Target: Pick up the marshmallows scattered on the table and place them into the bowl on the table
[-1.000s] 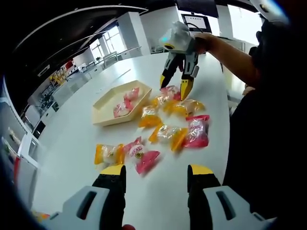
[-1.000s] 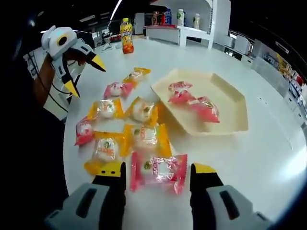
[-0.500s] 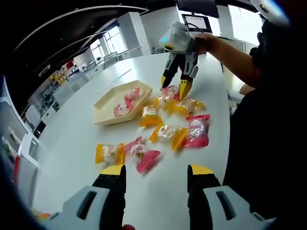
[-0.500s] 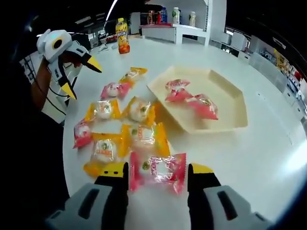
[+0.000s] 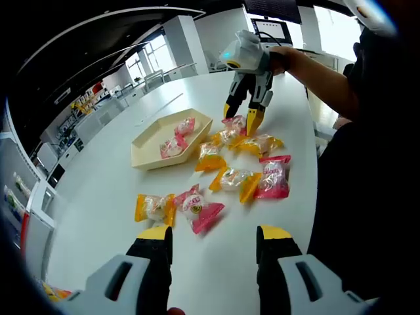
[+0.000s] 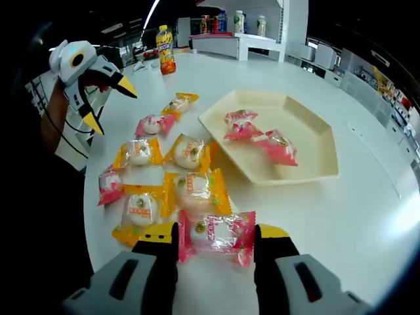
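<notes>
Three wrapped marshmallows are already laid in the cream bowl (image 6: 308, 141) on the white table (image 6: 341, 216), about eight are left scattered beside it, and the right gripper (image 6: 215, 237) is spread around a pink marshmallow (image 6: 216, 234), while the left gripper (image 5: 212, 236) is held wide and empty.

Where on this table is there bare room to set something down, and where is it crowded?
Bare: the table beyond the tray's far side, and the tray's end away from its three packets. Crowded: the wrapped marshmallows between tray and table edge.
</notes>
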`<move>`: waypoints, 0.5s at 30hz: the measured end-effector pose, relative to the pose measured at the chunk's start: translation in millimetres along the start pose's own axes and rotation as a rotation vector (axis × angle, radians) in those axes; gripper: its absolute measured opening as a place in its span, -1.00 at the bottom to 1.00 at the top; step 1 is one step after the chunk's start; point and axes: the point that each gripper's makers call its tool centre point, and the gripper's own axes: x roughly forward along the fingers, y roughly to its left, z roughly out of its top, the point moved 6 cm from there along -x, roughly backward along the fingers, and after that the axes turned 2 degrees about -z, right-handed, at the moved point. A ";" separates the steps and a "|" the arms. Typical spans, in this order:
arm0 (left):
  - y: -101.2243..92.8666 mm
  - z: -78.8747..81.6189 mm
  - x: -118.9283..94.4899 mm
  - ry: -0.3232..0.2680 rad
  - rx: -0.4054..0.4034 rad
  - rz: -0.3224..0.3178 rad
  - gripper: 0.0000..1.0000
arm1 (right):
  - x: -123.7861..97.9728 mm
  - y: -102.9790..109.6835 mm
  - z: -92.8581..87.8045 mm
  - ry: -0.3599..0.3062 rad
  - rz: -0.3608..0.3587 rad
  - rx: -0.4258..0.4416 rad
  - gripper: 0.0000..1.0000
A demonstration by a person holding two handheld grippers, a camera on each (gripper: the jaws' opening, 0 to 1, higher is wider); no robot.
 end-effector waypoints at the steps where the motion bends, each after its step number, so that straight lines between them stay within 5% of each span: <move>1: 0.2 -0.1 0.0 0.001 0.000 0.001 0.01 | -0.1 0.0 -0.1 -0.001 0.000 0.000 -0.11; 15: -0.2 1.4 1.9 0.004 0.010 -0.007 0.01 | -1.4 2.9 0.2 -0.014 0.005 -0.047 -0.29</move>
